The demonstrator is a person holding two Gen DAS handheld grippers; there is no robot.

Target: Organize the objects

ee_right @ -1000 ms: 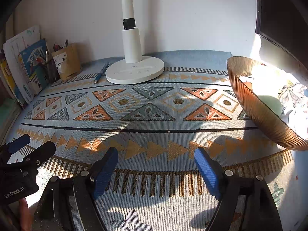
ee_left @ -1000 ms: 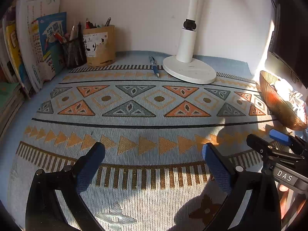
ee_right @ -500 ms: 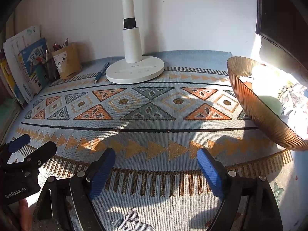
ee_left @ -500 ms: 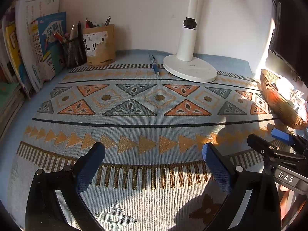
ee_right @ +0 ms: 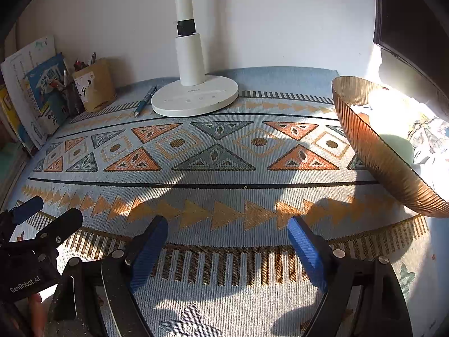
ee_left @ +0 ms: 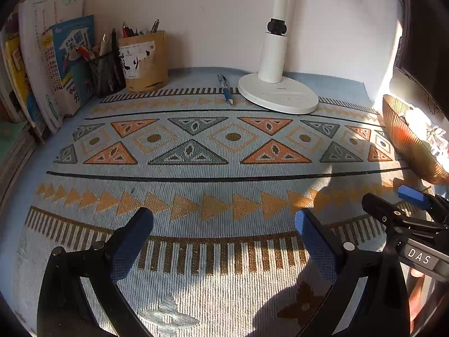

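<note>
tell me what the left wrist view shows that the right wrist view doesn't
Only the left wrist view: the open left gripper from behind, and the "DAS" label on the other tool.
Only the right wrist view: the open right gripper from behind, and the inside of the amber bowl.
Both: the blue pen beside the white lamp base, the pen holder, the books, and the patterned cloth.

1. The tablecloth (ee_left: 196,179) is pale blue with orange and grey-green triangles, tan diamonds, black lines and a brown-and-white striped band.
2. White lamp (ee_right: 193,95), blue pen (ee_left: 226,91) just beside its base.
3. Amber ribbed bowl (ee_right: 378,154) (glowing in the sun).
4. Tan pen holder (ee_left: 144,61), books (ee_left: 53,64) in blue, yellow and white.
5. Both grippers are black with blue pads (ee_right: 306,250).
</note>
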